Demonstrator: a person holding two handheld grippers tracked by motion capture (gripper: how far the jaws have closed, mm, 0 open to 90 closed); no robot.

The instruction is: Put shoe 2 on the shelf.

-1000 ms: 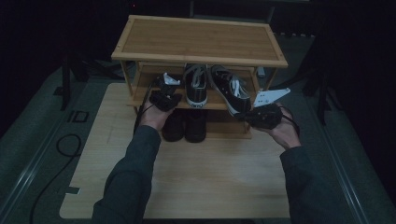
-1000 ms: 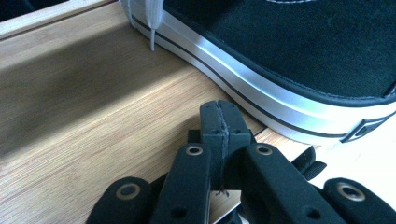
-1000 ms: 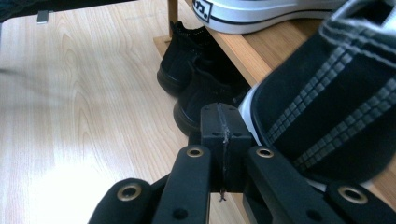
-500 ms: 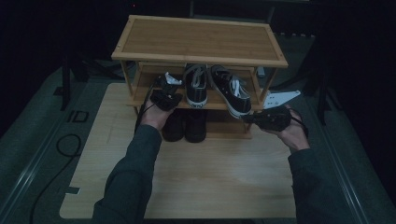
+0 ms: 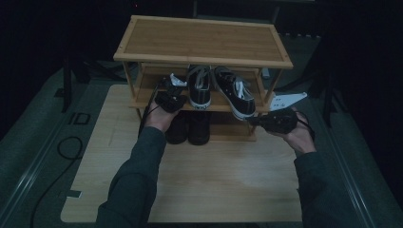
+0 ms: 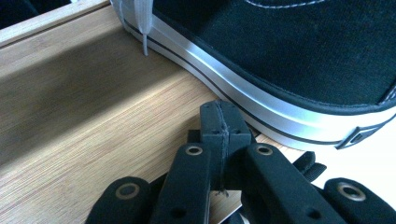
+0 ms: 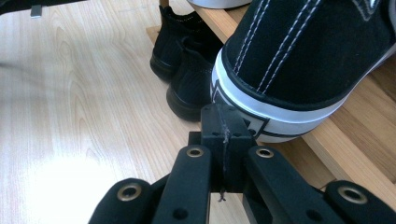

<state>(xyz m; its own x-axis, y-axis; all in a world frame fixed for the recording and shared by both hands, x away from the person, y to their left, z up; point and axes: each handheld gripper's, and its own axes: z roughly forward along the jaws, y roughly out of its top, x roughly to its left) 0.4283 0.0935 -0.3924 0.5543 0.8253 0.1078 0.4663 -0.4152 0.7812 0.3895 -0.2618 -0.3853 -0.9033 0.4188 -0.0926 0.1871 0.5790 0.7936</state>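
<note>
At the shelf's left end our left gripper [image 6: 219, 122], fingers together and empty, meets the left sneaker [image 5: 199, 88]; our right gripper [image 7: 223, 126], likewise shut, noses the right sneaker's [image 7: 308, 56] heel overhanging the front edge. Next, likely nudge it inward. Pale wooden tabletop [image 5: 199, 180], dark room.

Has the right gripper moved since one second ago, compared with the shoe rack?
Yes. The right gripper has shifted slightly outward to the right, away from the rack's right leg; its shut jaws point at the right sneaker's heel.
</note>
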